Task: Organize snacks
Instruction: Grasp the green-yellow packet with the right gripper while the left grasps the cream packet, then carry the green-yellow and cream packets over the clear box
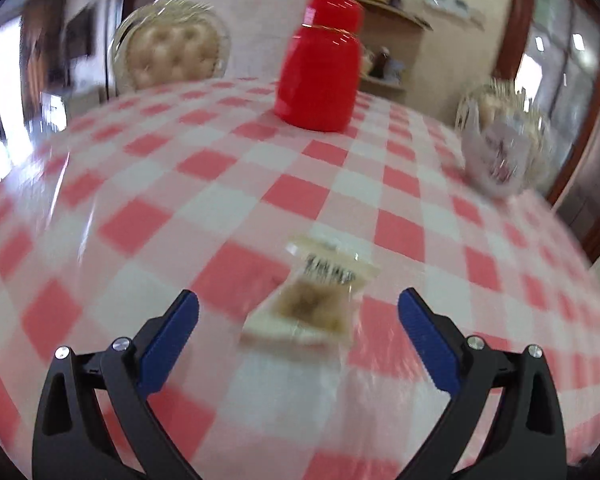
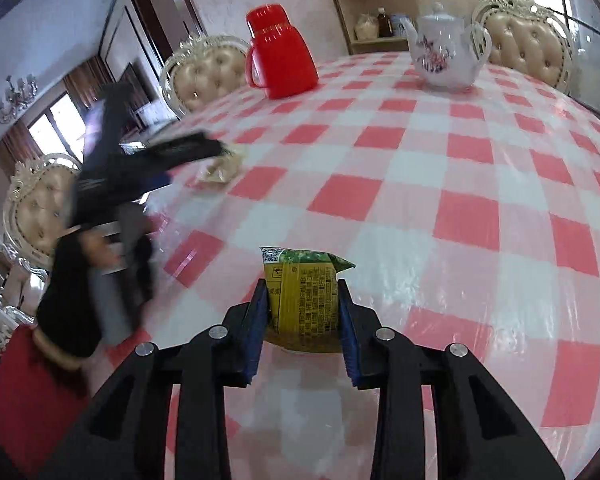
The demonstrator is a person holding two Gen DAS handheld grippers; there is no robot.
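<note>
Right gripper (image 2: 303, 300) jaws clamp the yellow-green snack packet (image 2: 305, 292); left gripper (image 1: 298, 312), jaws spread, should centre on the clear-wrapped pastry (image 1: 312, 304), well short of the red flask (image 1: 320, 68).

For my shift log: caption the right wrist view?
Right gripper clamps yellow-green snack packet above checkered table.

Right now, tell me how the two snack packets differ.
The yellow-green packet is opaque and printed; the clear packet shows a brown snack inside. The yellow-green packet is clamped in the right hand-held gripper; the clear packet lies on the checked tablecloth between the left hand-held gripper's open jaws. Both are small sealed packets.
</note>
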